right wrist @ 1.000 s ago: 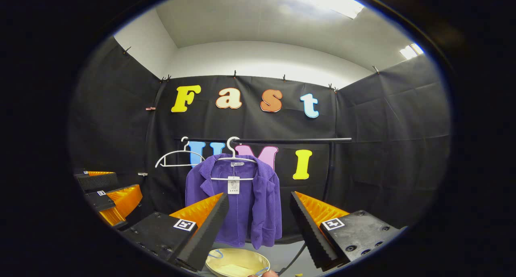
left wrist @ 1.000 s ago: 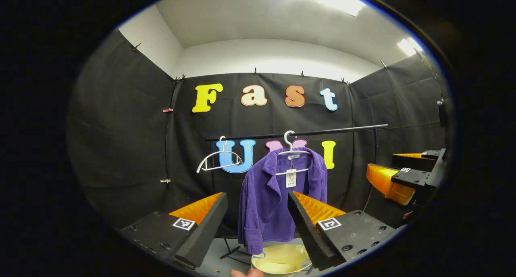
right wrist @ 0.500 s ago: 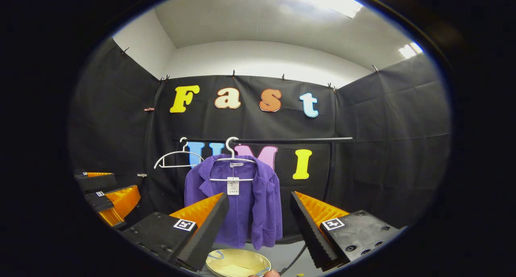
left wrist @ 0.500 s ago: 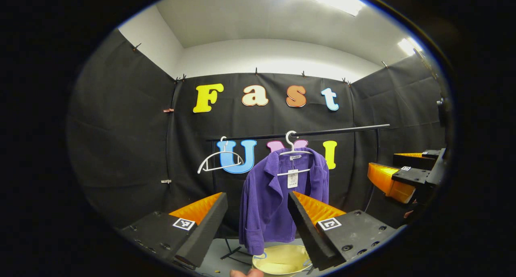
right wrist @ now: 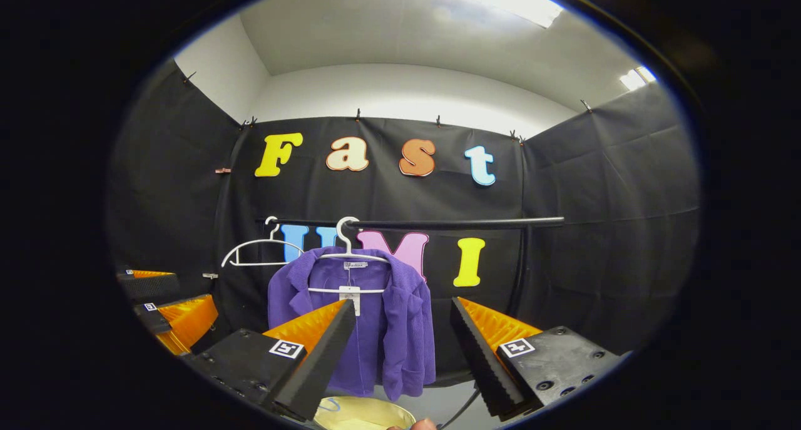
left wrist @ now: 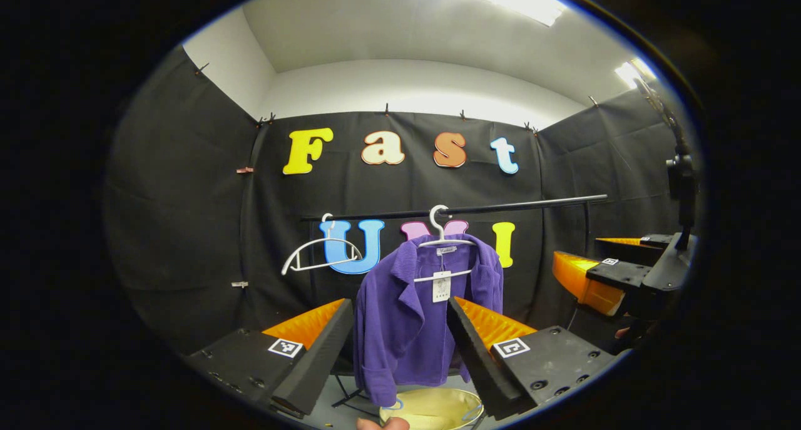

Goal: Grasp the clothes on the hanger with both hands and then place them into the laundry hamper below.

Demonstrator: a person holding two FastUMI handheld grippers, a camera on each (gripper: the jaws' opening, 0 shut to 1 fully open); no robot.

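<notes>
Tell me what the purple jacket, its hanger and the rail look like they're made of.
Purple jacket: soft ribbed fabric, probably corduroy or a knit; fine vertical ridges show, matte.
White hanger: thin and smooth, likely plastic or coated wire; I can't tell which.
Black rail: a slim straight tube with a faint sheen, probably painted metal.

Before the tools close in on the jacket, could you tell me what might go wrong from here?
The purple jacket hangs on a white hanger hooked over the rail; pulling down could drag the hanger off too. The second white hanger hangs empty close beside it and could be knocked. The hamper sits slightly to one side of the hem, so a loose drop might drape over its rim. Both the left tool and right tool are open and short of the fabric.
</notes>
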